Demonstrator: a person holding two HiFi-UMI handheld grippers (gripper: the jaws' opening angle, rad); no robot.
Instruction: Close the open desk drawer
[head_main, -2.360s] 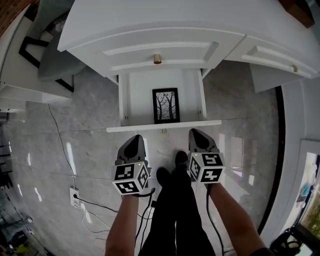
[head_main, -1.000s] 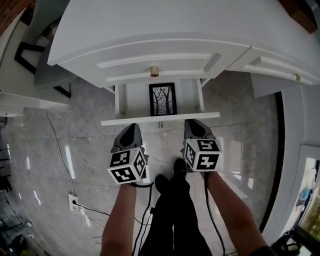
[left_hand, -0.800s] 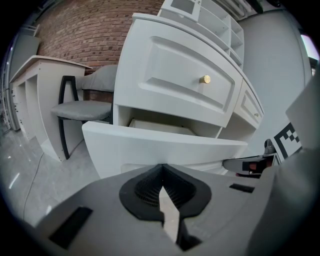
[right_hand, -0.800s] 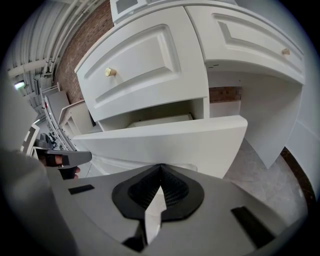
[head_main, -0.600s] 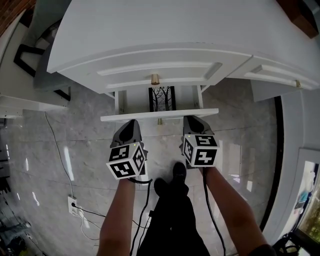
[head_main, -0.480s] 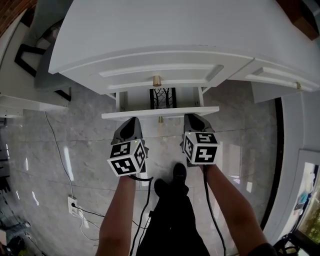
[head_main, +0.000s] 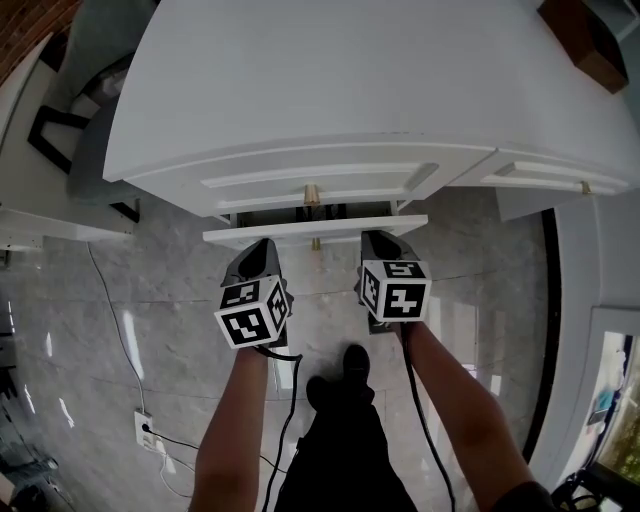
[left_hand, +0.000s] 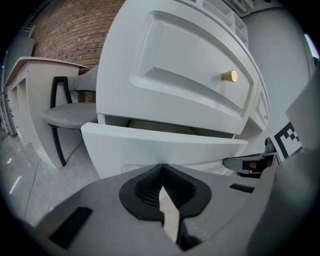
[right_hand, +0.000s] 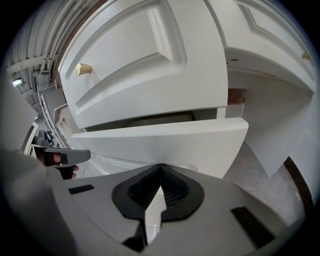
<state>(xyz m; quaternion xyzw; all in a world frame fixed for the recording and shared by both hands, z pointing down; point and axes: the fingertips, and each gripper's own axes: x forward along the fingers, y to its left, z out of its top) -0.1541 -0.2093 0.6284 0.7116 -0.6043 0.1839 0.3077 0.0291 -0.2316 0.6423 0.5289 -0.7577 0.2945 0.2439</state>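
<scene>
The white desk has a lower drawer standing a short way out, its white front panel just below the upper drawer with the brass knob. My left gripper and right gripper are both shut, tips against that panel, left and right of its small knob. In the left gripper view the drawer front fills the space just beyond the left gripper. In the right gripper view the drawer front sits directly ahead of the right gripper. Only a dark slit shows of the drawer's inside.
A grey-seated chair stands left of the desk. A cable runs over the marble floor to a socket. The person's legs and shoes are below the grippers. A second drawer front lies at the right.
The lower drawer has slid far into the desk, both grippers moving forward with its front. The framed tree picture inside has gone out of sight under the upper drawer.
</scene>
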